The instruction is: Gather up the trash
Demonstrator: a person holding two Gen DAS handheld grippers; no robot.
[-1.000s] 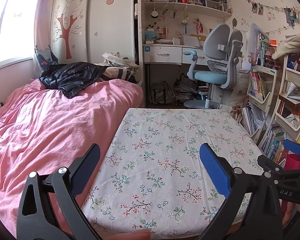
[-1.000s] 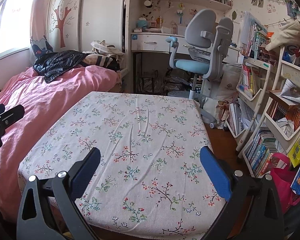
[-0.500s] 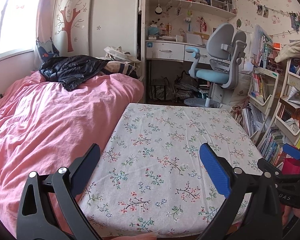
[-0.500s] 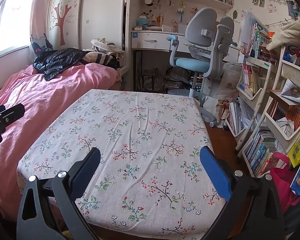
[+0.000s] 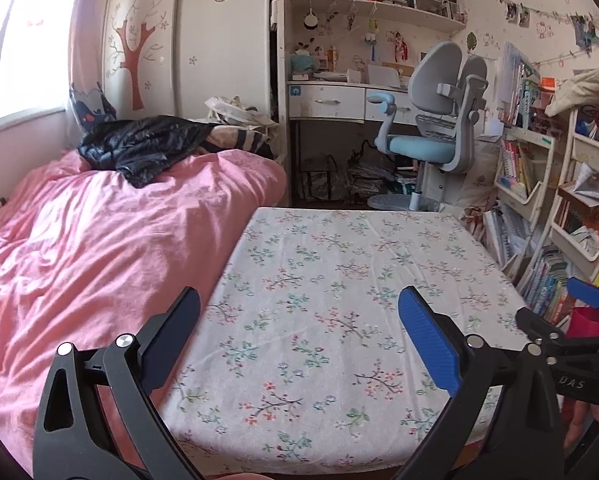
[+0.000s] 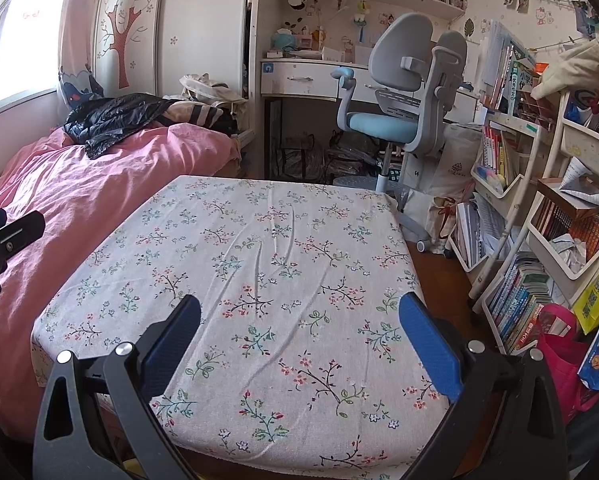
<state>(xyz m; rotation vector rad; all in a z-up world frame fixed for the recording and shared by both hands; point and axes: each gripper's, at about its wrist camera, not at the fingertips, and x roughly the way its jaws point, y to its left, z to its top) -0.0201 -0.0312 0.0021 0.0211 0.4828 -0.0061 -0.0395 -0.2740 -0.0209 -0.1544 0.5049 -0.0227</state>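
Search step: left gripper point(image 5: 299, 312) and right gripper point(image 6: 299, 312) both spread wide, empty, over floral tablecloth point(image 6: 259, 248); no trash visible there; next, scan toward crumpled paper point(image 6: 567, 248), 3 o'clock shelf.

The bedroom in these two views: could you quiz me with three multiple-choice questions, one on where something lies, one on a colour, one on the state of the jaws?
1. Where does the black jacket lie?
A on the pink bedspread
B on the chair
C on the floor

2. What colour is the desk chair seat?
A red
B light blue
C black

3. How do the left gripper and right gripper stand?
A both open, empty
B both shut
C one holds trash

Answers: 1 A, it rests atop the bedspread; 2 B, the cushion shows light blue; 3 A, jaws spread, only the floral cloth between them.
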